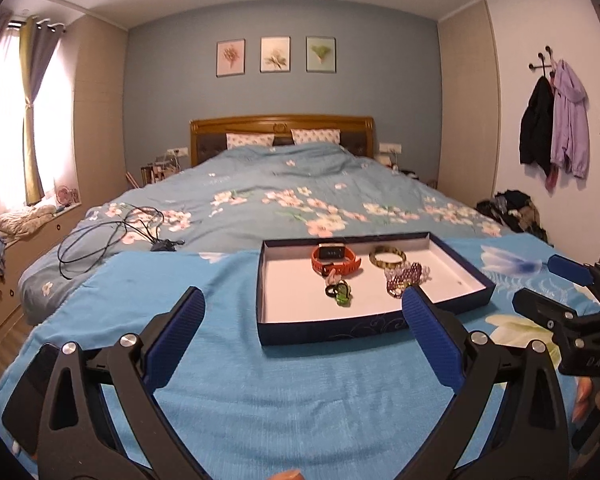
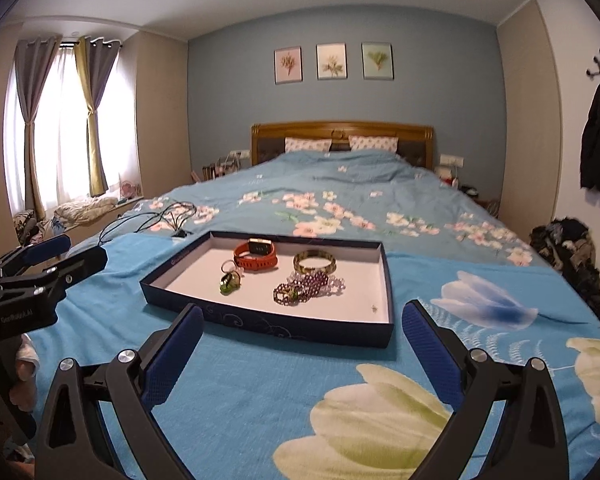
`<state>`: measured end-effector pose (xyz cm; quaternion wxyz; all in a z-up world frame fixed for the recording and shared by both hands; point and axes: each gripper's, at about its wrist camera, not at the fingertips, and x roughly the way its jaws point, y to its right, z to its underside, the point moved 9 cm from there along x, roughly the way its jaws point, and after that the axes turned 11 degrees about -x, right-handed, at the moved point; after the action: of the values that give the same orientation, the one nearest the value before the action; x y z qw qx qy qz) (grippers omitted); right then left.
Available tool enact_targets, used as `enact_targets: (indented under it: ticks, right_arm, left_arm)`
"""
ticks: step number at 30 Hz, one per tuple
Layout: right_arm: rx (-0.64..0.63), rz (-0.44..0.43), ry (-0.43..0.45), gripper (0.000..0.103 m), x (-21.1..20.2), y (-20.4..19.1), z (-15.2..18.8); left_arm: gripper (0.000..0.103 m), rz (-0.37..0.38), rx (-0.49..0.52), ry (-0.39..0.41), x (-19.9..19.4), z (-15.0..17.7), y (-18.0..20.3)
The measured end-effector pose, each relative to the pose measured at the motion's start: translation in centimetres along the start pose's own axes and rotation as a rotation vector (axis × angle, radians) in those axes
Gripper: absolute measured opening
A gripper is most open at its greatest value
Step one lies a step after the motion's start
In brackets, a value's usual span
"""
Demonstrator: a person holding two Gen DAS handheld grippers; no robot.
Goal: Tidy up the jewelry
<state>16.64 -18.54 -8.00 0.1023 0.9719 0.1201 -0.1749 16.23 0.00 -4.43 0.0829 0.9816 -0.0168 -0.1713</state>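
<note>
Item: shallow navy tray [image 1: 364, 326] [image 2: 272, 326] with white floor, resting flat on the turquoise towel [image 1: 260, 392] [image 2: 260, 392] spread over the foot of the bed [image 1: 300, 184] [image 2: 340, 184]

Contents, all inside the tray:
- orange watch [image 1: 334, 261] [image 2: 257, 258], strap looped, face toward the headboard, at the far side
- olive bangle [image 1: 387, 258] [image 2: 314, 263], lying flat, just beside the watch on its right
- purple bead bracelets [image 1: 404, 276] [image 2: 310, 286], several heaped and touching, nearer than the bangle
- green ring [image 1: 339, 292] [image 2: 229, 282], small cluster near the tray's middle, nearer than the watch; its pieces cannot be told apart

Tray axis: long side runs left to right across both views, skewed in the right wrist view so the left corner sits nearer

Left gripper [image 1: 304, 340]: jaws spread wide, nothing between the pads, held above the towel short of the tray's near wall; tray lies ahead and to its right

Right gripper [image 2: 302, 344]: jaws likewise spread wide and empty, also short of the near wall; tray lies ahead and to its left, near wall straight in front

Relation for the next move, as a judgement: both grippers sit outside the tray, 1 toward each end. The bead bracelets and bangle lie toward the right gripper's side, the ring and watch toward the left's. No piece is touched, and the jewelry looks already gathered
</note>
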Motion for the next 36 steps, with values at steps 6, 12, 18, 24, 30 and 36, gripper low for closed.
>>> enact_targets:
  ticks: [6,12,18,24,30,36]
  right_arm:
    - [-0.009,0.007,0.017,0.096,-1.3,-0.9,0.1]
    - [0.015,0.017,0.072,0.096,-2.8,-0.6,-0.5]
    - [0.010,0.028,0.089,0.096,-3.5,-0.7,-0.7]
    - [0.011,0.035,0.098,0.096,-4.0,-0.5,-0.9]
    - [0.011,0.033,0.099,0.096,-4.2,-0.6,-0.9]
    - [0.015,0.032,0.098,0.096,-4.1,-0.5,-0.9]
  left_arm:
    - [0.097,-0.007,-0.006,0.064,-3.2,-0.5,0.1]
    - [0.097,-0.013,-0.005,0.107,-5.1,-0.6,0.2]
    - [0.097,-0.013,0.002,0.128,-6.1,-0.7,1.0]
    - [0.097,-0.008,0.001,0.140,-6.9,-0.8,1.3]
    - [0.097,-0.009,0.007,0.148,-7.2,-0.8,1.6]
    - [0.097,-0.007,0.008,0.155,-7.5,-0.7,1.7]
